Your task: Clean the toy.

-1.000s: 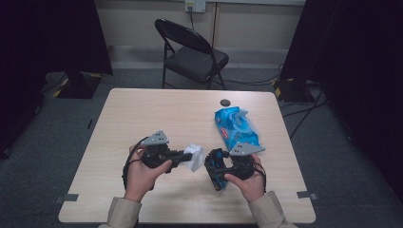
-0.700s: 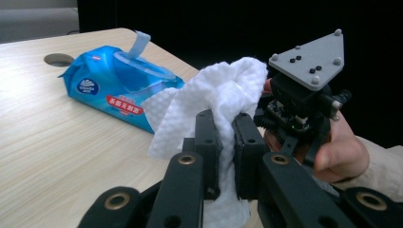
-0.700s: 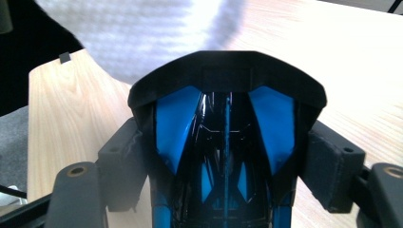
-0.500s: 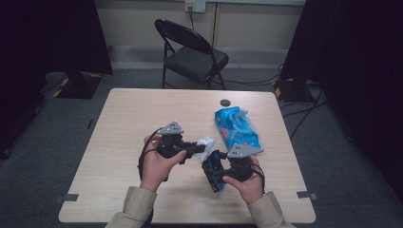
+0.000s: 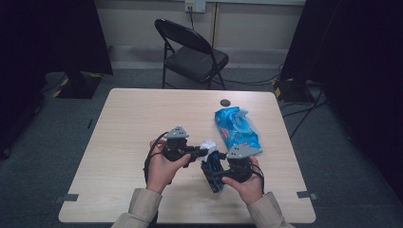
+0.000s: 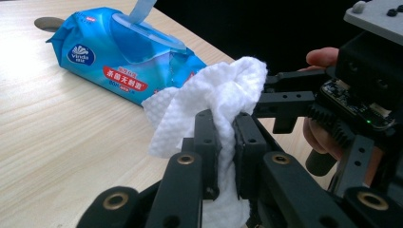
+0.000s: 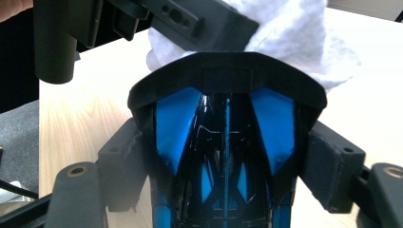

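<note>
High view: beyond both tongs lies the blue plastic wipes pack [image 5: 236, 128]. Right tongs [image 5: 215, 172] clamp a blue-and-black plastic object [image 7: 223, 156]; left tongs [image 5: 203, 151] pinch the white wipe [image 6: 214, 102] against it. Best rub firmly, holding the object steady.

Bare table [image 5: 128, 123] lies left; wipes pack [image 5: 236, 128] crowds right.

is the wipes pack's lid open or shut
Open: on the blue wipes pack the lid flap stands lifted off the top, in the left gripper view and the high view.
</note>
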Motion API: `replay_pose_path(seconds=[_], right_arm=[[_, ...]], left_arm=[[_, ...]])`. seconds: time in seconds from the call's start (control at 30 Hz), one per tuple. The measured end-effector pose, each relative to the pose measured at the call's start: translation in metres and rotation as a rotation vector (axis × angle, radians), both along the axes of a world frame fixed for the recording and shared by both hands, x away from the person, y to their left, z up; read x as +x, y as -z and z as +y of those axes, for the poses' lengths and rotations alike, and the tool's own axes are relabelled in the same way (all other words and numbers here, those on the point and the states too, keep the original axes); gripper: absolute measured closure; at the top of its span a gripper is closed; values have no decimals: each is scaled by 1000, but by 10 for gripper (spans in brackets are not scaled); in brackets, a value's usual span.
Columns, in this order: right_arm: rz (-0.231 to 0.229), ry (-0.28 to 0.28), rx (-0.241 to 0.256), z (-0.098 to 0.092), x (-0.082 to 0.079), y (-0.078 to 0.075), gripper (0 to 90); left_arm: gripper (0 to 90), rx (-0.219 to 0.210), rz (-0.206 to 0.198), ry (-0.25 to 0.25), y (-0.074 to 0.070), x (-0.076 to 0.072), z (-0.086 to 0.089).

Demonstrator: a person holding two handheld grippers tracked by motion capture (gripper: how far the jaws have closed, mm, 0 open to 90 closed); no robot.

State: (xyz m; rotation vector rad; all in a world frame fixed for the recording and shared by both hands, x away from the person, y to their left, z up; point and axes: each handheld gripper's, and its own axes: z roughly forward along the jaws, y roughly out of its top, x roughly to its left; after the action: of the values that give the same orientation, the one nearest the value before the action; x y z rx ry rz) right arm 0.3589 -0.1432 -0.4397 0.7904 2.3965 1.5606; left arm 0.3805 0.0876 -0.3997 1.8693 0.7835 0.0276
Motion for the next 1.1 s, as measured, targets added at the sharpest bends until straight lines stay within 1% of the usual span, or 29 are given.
replay_pose_path(seconds=[0.07,0.23,0.37,0.43,0.6,0.8,0.83,0.97,1.0,1.03,1.1], right_arm=[[-1,3,-4,0,0,0,258],[4,17,-7,-3,2,1,258],[5,24,-11,-4,4,2,258],[11,31,-5,-5,5,2,258],[3,39,-1,-9,6,1,258],[0,58,6,-15,7,-1,258],[0,58,6,-15,7,-1,258],[1,62,3,-15,7,-1,258],[-2,66,3,-16,7,-1,258],[-2,66,3,-16,7,-1,258],[-3,70,8,-18,8,-1,258]], left_arm=[[825,-2,1,-2,0,-1,1],[826,0,1,20,2,-9,4],[825,8,-7,32,2,-14,6],[826,12,-7,43,1,-17,6],[825,20,-18,61,0,-22,6],[826,30,-17,82,1,-28,4],[826,32,-13,90,1,-28,4],[826,40,-7,94,3,-31,5],[826,45,2,99,3,-32,5],[826,52,-1,104,4,-32,6],[825,56,7,100,6,-34,9]])
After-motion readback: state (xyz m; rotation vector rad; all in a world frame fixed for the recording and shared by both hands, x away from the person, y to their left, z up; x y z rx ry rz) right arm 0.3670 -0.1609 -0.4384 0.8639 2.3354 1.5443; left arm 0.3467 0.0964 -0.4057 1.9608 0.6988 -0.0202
